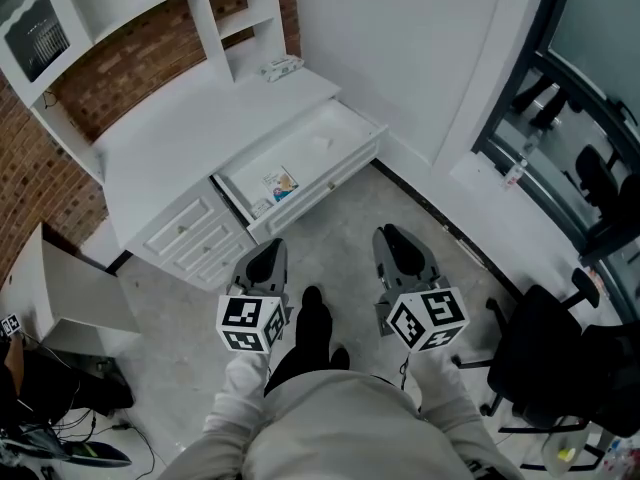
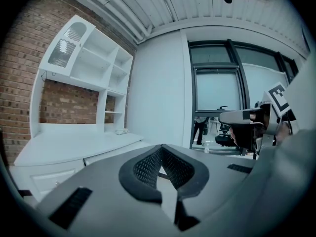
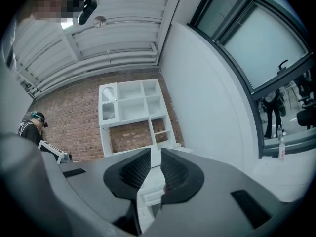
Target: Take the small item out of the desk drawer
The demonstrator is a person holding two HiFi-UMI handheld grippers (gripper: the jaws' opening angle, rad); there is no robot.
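The white desk [image 1: 170, 128] stands ahead with its wide drawer [image 1: 320, 143] pulled out. A small printed item [image 1: 281, 184] lies flat at the drawer's near left end, with another small piece [image 1: 260, 206] beside it. Both grippers hang over the floor, short of the drawer and close to the person's body. My left gripper [image 1: 265, 261] [image 2: 161, 148] is shut, its tips touching, with nothing between them. My right gripper [image 1: 402, 248] [image 3: 155, 152] shows a narrow gap between its pads and holds nothing.
A small box [image 1: 281, 66] rests on the desktop near the shelving hutch [image 1: 230, 13]. Stacked smaller drawers [image 1: 195, 233] sit left of the open one. A black office chair [image 1: 545, 358] stands at the right, a white panel [image 1: 70, 288] at the left, and a glass wall [image 1: 590, 78] beyond.
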